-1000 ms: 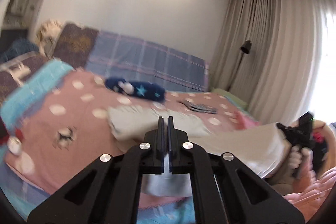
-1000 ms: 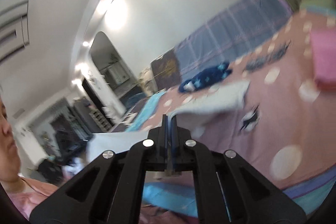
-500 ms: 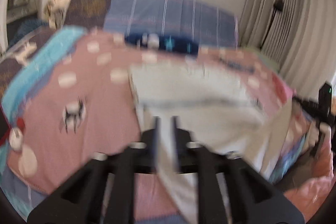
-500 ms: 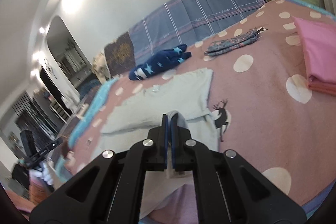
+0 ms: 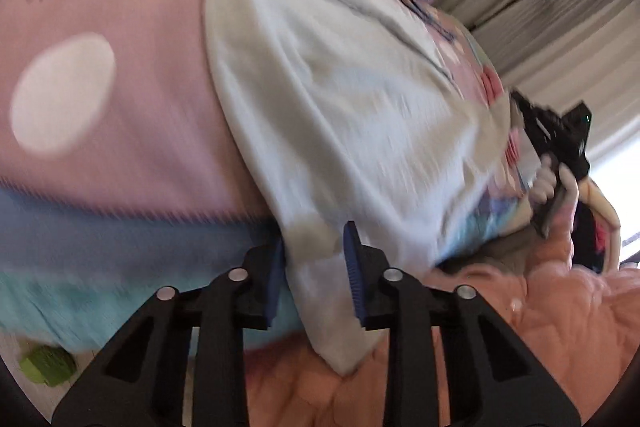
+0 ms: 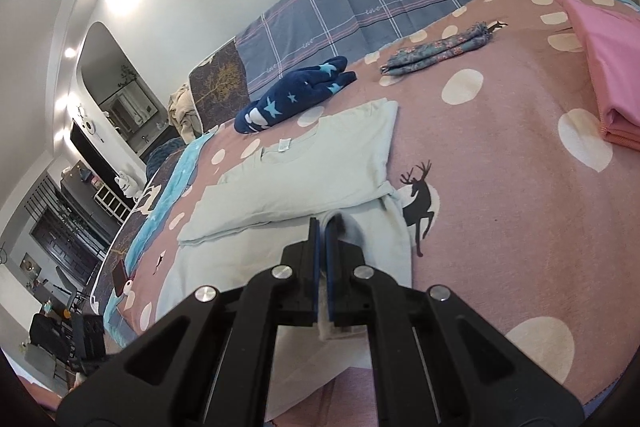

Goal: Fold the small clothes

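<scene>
Bed with pink blanket, white dots and black deer print (image 6: 500,195), fills both views; taken as landmark. Plaid blue-grey cover at its head.

Pale mint cotton T-shirt (image 6: 304,171) lies spread across the middle of the bed, collar and label toward the head, one sleeve already folded in over the body. Its lower hem reaches the near edge of the bed and hangs over it, seen in the left wrist view (image 5: 340,107), which is blurred.

Other clothes on the bed, well apart from the shirt: navy star-print fleece bundle (image 6: 292,99) just beyond the collar; patterned grey-blue folded cloth (image 6: 440,49) further toward the head; folded pink cloth (image 6: 612,67) at the far side.

Right tongs (image 6: 322,247) clenched on a pinch of the shirt's hem, fabric bunched between the pads, at the near edge of the bed.

Left tongs (image 5: 314,259) are parted and closing, with the hanging corner of the hem between the pads; no firm pinch visible yet.

Step in hand, as judged: taking hold of both hem corners for a lengthwise fold.

Next move calls for the left tongs to finish closing on the corner, then both to lift and carry the hem evenly toward the collar, keeping the cloth taut so the folded sleeve stays put.
</scene>
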Available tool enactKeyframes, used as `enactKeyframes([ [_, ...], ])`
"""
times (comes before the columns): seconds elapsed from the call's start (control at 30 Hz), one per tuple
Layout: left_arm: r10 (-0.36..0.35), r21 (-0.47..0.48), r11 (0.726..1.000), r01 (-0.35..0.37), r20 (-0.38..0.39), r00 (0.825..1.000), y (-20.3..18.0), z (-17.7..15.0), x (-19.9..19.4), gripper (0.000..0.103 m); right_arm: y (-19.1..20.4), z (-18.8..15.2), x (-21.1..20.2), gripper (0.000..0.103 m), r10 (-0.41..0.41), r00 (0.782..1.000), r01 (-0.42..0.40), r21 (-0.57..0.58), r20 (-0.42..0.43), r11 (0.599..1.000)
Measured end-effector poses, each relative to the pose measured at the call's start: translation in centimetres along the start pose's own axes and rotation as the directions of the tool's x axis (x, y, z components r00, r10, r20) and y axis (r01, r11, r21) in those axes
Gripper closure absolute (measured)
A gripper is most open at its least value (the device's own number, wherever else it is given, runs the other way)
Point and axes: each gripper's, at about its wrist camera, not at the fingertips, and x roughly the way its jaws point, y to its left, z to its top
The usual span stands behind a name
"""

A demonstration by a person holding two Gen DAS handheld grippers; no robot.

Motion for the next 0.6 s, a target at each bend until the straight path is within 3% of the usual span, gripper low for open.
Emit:
enactKeyframes([
  [0.03,-0.019,-0.010,1.000,0.019,-0.013,1.000,0.0,-0.4,0.1,0.095,0.0,-0.1,-0.1,0.100,0.001,1.000,-0.001,0.001,0.001,1.000],
  [0.07,-0.023,-0.024,0.999,0.023,-0.008,1.000,0.0,-0.4,0.0,0.101,-0.1,-0.2,-0.2,0.100,0.001,1.000,-0.001,0.004,0.005,1.000],
  [0.17,-0.014,0.015,1.000,0.013,0.099,0.995,-1.2,0.9,-1.8,0.101,-0.2,-0.1,-0.8,0.100,0.006,1.000,-0.006,0.015,0.018,1.000],
  [0.23,-0.040,0.103,0.994,0.018,0.218,0.975,-3.4,3.1,-4.5,0.101,0.0,0.4,-1.1,0.100,0.009,0.999,-0.010,0.014,0.033,1.000],
  [0.27,-0.049,0.142,0.990,0.010,0.275,0.960,-4.4,4.2,-5.8,0.101,0.2,0.8,-1.4,0.100,0.010,0.999,-0.011,0.010,0.046,1.000],
  [0.37,-0.050,0.222,0.973,-0.057,0.449,0.892,-6.5,8.0,-9.8,0.101,1.1,2.2,-2.2,0.100,0.016,0.995,-0.015,-0.014,0.100,1.000],
  [0.47,-0.018,0.230,0.965,-0.128,0.543,0.840,-6.8,11.3,-11.9,0.101,1.7,3.8,-2.7,0.100,0.009,0.987,-0.006,-0.021,0.160,1.000],
  [0.53,0.006,0.218,0.963,-0.161,0.576,0.817,-6.7,13.9,-12.3,0.101,1.9,5.1,-2.4,0.100,0.009,0.983,-0.004,-0.025,0.185,1.000],
  [0.6,0.002,0.211,0.965,-0.155,0.587,0.810,-6.4,16.1,-12.1,0.101,2.2,6.5,-1.7,0.100,-0.001,0.979,0.007,-0.031,0.202,0.999],
])
